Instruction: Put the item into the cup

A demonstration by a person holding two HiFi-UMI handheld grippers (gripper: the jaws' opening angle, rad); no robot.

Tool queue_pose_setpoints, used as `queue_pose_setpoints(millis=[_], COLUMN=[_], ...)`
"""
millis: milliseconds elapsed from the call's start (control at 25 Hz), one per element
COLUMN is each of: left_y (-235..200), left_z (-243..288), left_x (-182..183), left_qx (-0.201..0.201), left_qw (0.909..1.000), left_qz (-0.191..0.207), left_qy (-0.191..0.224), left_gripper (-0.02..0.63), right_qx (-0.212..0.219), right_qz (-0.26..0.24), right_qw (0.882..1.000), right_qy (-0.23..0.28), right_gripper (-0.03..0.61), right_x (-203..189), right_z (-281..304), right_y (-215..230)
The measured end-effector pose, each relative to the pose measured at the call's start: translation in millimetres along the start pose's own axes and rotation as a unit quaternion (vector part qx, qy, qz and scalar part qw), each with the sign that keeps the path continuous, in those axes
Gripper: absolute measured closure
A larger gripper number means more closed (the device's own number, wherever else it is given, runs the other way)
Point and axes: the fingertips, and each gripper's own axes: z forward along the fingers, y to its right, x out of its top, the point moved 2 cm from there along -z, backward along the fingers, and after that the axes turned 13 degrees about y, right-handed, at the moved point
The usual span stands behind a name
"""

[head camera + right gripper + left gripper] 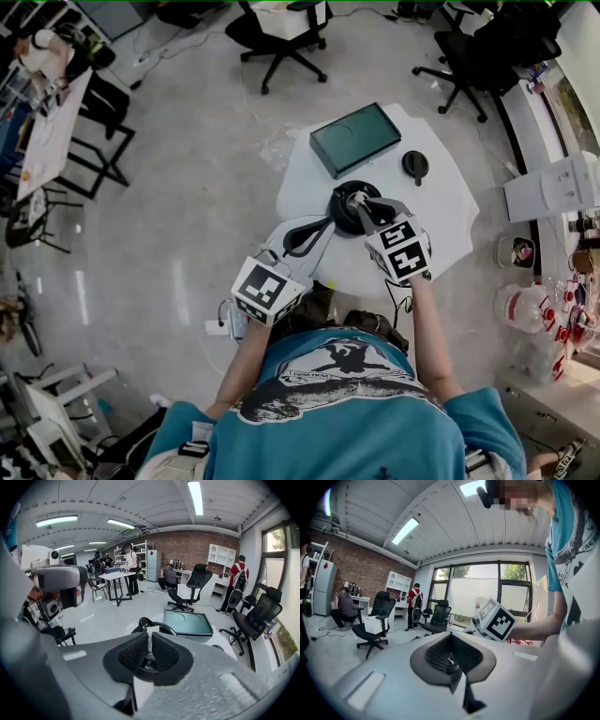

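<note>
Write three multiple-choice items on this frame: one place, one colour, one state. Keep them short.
1. Where does the green tray lie? A on the floor; B on the table, beyond the black cup; C on a chair.
2. What colour is the item in the right tongs? A white; B red; C blue.
3. The left tongs are: A wide open; B gripping the cup; C shut, empty.
Key: B, the head view shows the tray past the cup; A, a white piece is pinched between the pads; C, the pads meet with nothing between them.
</note>
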Motion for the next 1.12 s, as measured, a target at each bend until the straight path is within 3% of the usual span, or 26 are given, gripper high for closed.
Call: queue_pose_setpoints(millis=[720, 1120], left_y=[-9, -8], left_z=[4, 8], left_x=[-4, -7], left_qx=[-0.008, -0.011], left_qw=[0.9999, 0.9998], left_qz=[-0.009, -0.013], left_qy=[0.0, -0.004], left_gripper=[0.611, 0.611], right_qx=[-0.007, -0.009], right_qz=[-0.024, -0.002], right_qw=[0.999, 0.999], right_qy=[-0.043, -0.038], right_gripper=[0.526, 0.505], right_x=[-15, -21], right_z=[10, 9], right_y=[2, 5])
